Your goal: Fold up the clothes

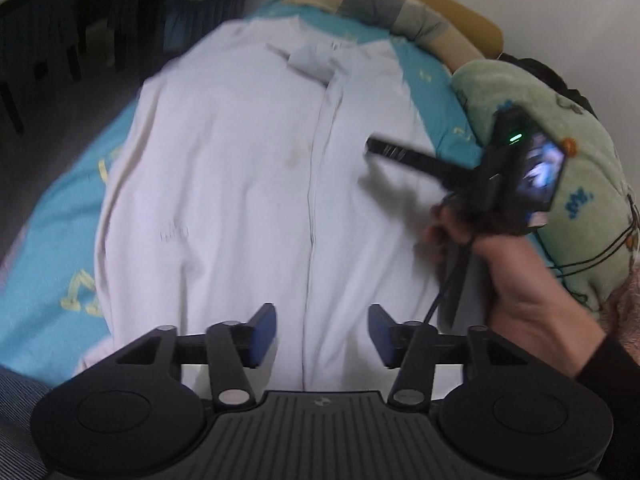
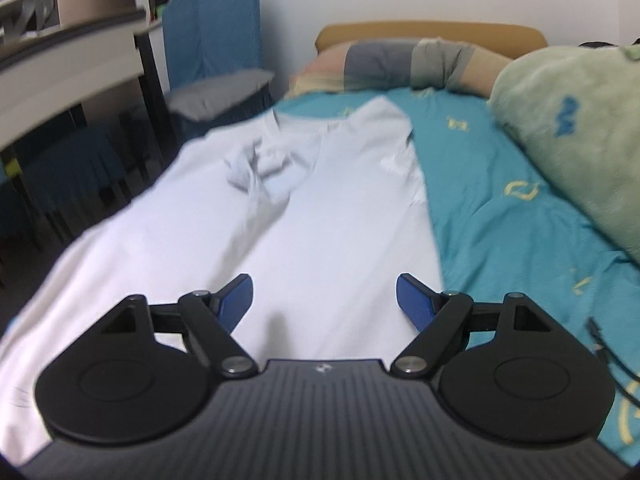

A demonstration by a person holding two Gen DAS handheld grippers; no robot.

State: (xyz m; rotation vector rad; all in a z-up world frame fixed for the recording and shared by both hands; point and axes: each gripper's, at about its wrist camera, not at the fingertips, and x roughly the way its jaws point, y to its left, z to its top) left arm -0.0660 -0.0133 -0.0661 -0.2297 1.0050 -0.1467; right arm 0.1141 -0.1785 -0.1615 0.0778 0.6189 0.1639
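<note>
Left gripper point(image 1: 322, 334) jaws apart over the near end of the white shirt point(image 1: 248, 184), nothing between them, shirt spread flat on the teal bedsheet point(image 2: 500, 208), right gripper point(image 2: 324, 300) wide, hovering above the shirt's right half

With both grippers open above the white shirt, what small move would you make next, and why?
Probably lower the right gripper onto the white shirt's right edge and close there. The shirt lies flat and unfolded on the teal bedspread, and neither the right nor the left gripper holds cloth.
</note>
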